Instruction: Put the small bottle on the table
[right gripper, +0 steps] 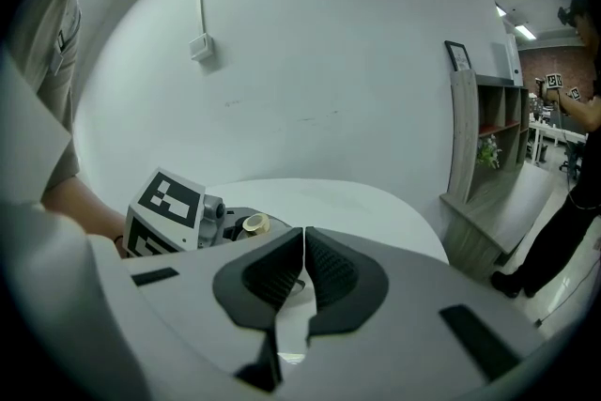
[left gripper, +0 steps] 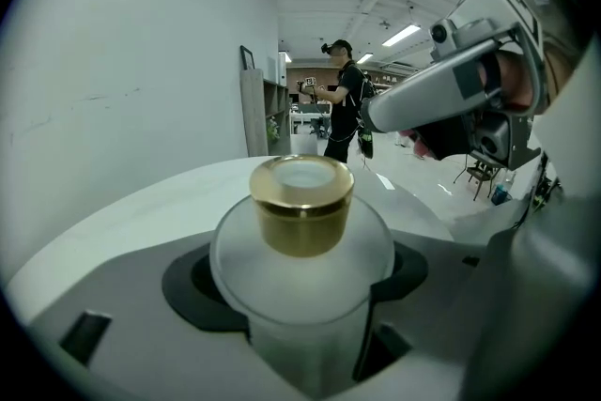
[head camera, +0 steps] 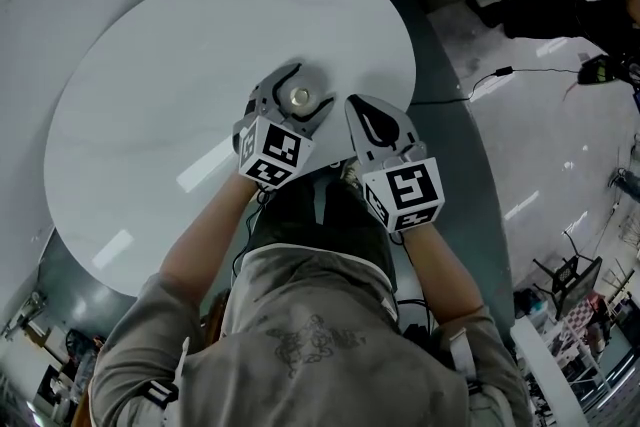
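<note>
A small frosted bottle (left gripper: 300, 263) with a gold cap (left gripper: 301, 202) stands upright between the jaws of my left gripper (left gripper: 299, 300), which is shut on its body. In the head view the gold cap (head camera: 300, 97) shows inside the left gripper (head camera: 293, 101), over the round white table (head camera: 180, 75) near its right side. Whether the bottle's base touches the tabletop is hidden. My right gripper (head camera: 372, 129) hovers just to the right, shut with nothing in it; in its own view the pads (right gripper: 331, 274) meet, and the bottle cap (right gripper: 254, 223) shows to the left.
The table's near edge (head camera: 300, 177) runs just below both grippers. Beyond it to the right lies a shiny floor with a cable (head camera: 500, 73). A wooden shelf unit (right gripper: 479, 136) stands by the wall. A person (left gripper: 343, 99) stands far off in the room.
</note>
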Motion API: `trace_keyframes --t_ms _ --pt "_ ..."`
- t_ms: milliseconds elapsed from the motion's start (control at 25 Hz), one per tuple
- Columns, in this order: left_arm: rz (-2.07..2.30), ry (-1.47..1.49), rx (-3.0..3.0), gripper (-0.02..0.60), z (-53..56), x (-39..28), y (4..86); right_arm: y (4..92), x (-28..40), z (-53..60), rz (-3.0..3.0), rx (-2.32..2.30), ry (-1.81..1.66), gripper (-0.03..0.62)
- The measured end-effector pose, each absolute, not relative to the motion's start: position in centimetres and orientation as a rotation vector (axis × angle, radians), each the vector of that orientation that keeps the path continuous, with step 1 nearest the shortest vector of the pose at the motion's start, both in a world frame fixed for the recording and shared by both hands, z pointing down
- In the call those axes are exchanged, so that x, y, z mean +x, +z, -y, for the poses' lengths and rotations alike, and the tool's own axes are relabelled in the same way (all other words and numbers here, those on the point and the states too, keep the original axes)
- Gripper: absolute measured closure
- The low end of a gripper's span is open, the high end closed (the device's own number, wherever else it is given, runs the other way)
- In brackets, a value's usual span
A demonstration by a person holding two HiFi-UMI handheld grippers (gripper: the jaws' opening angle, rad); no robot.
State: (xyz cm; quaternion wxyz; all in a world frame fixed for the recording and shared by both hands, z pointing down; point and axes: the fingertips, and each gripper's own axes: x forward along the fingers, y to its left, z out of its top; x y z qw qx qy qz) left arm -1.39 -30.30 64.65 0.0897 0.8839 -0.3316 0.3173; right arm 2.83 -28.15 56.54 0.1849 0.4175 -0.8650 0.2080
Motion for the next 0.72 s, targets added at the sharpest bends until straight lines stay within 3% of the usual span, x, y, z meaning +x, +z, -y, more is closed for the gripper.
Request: trace_keyframes --t_ms 720 --pt "1.105 0.817 2.535 0.238 30.2 -2.3 63.3 55.8 3.2 27.1 2.449 1.148 0.548 0.563"
